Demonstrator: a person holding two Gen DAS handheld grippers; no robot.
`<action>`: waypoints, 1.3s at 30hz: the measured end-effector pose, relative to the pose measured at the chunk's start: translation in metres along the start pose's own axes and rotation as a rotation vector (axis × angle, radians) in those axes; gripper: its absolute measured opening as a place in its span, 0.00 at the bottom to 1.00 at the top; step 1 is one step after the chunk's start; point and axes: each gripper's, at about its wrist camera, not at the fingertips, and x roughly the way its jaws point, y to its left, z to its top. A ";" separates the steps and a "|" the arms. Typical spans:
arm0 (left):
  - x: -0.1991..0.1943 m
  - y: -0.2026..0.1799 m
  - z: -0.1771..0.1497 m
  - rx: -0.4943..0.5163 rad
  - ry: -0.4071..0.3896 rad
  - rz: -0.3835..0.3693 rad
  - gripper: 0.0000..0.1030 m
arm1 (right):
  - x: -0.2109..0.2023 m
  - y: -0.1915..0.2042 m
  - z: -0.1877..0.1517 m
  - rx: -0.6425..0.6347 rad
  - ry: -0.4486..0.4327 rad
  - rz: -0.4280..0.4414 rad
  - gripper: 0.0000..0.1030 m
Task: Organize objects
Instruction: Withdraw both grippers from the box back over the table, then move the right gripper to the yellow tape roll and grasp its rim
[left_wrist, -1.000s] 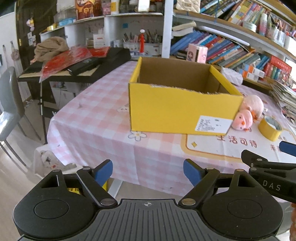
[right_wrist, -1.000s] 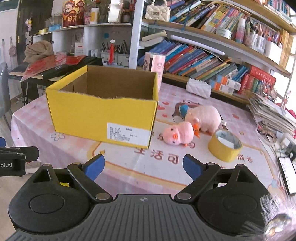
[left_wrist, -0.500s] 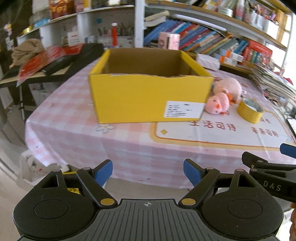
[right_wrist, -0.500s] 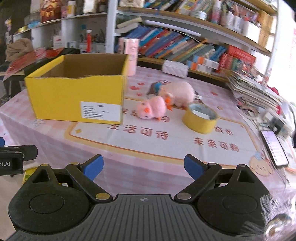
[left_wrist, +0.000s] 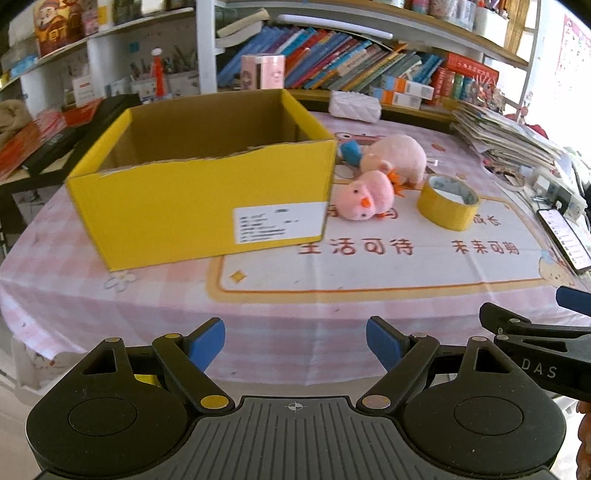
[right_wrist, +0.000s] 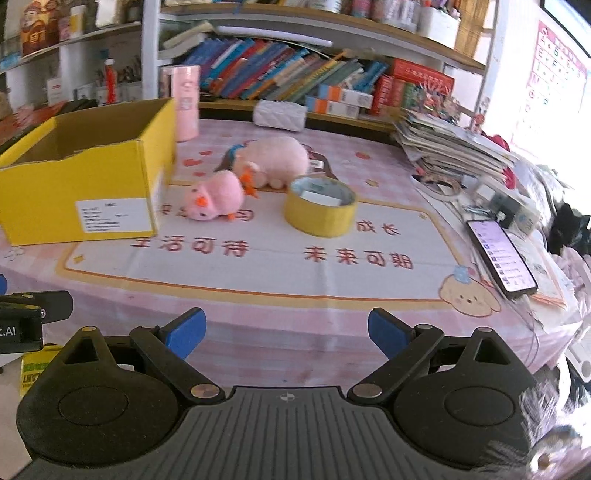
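An open yellow cardboard box (left_wrist: 199, 199) (right_wrist: 85, 184) stands on the pink checked table and looks empty. To its right lie a small pink chick plush (left_wrist: 364, 197) (right_wrist: 216, 197), a bigger pink plush (left_wrist: 400, 155) (right_wrist: 275, 158) behind it, and a yellow tape roll (left_wrist: 448, 205) (right_wrist: 319, 210). My left gripper (left_wrist: 295, 341) is open and empty, short of the table's front edge, facing the box. My right gripper (right_wrist: 286, 332) is open and empty, facing the plush toys and tape roll; it also shows at the right edge of the left wrist view.
A phone (right_wrist: 500, 253) and a stack of papers (right_wrist: 454, 142) lie at the table's right side. A white pouch (right_wrist: 280, 114) and a pink carton (right_wrist: 184, 103) stand at the back. Bookshelves (left_wrist: 351, 66) rise behind the table.
Both grippers have swung to the right along the table's front edge, so the box has slid left in both views. Both stay open and empty.
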 end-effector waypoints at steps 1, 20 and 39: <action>0.002 -0.003 0.002 0.003 0.003 -0.002 0.83 | 0.002 -0.004 0.001 0.003 0.003 -0.003 0.92; 0.050 -0.054 0.054 -0.044 0.004 0.037 0.83 | 0.068 -0.058 0.052 -0.033 0.030 0.050 0.92; 0.083 -0.088 0.078 -0.135 0.029 0.148 0.83 | 0.135 -0.087 0.091 -0.140 0.049 0.215 0.92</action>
